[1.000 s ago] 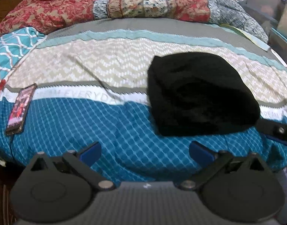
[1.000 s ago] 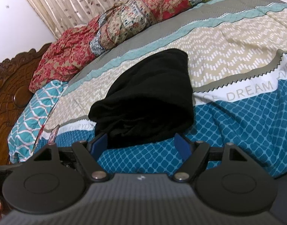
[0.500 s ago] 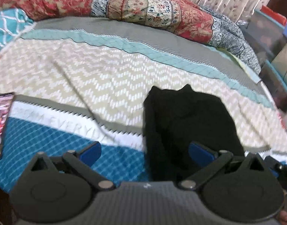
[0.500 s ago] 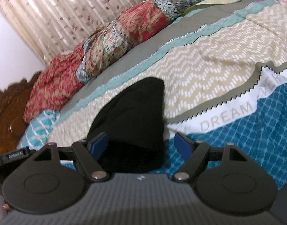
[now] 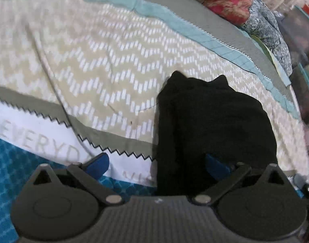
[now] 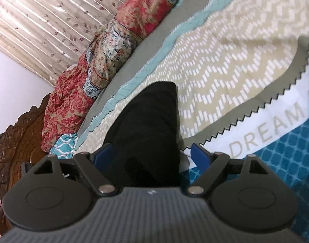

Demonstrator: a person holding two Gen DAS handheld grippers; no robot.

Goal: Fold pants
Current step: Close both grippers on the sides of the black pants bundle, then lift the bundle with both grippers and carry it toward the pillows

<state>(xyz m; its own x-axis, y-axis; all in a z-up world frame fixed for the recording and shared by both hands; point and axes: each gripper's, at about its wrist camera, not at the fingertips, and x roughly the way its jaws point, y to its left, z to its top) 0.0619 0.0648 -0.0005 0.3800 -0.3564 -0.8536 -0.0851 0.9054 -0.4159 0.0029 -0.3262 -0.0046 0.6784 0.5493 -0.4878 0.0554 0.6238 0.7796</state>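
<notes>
The black pants (image 5: 213,127) lie folded in a compact bundle on the patterned bedspread (image 5: 93,64). My left gripper (image 5: 157,165) is open, low over the bundle's near left edge; its right blue finger (image 5: 216,165) is over the black cloth and its left finger (image 5: 97,163) over the white band. In the right wrist view the pants (image 6: 146,125) run away from me. My right gripper (image 6: 150,155) is open and straddles the bundle's near end, its fingers on either side. Neither holds cloth.
A red and blue patterned quilt (image 6: 106,46) is heaped along the bed's far side, before a curtain (image 6: 43,10). A carved wooden headboard (image 6: 11,141) is at the left. Storage boxes (image 5: 302,32) stand beyond the bed's right edge.
Both grippers have moved forward and down toward the pants. The bundle has gone from ahead of the fingers to between them. The phone at the left has left the left wrist view.
</notes>
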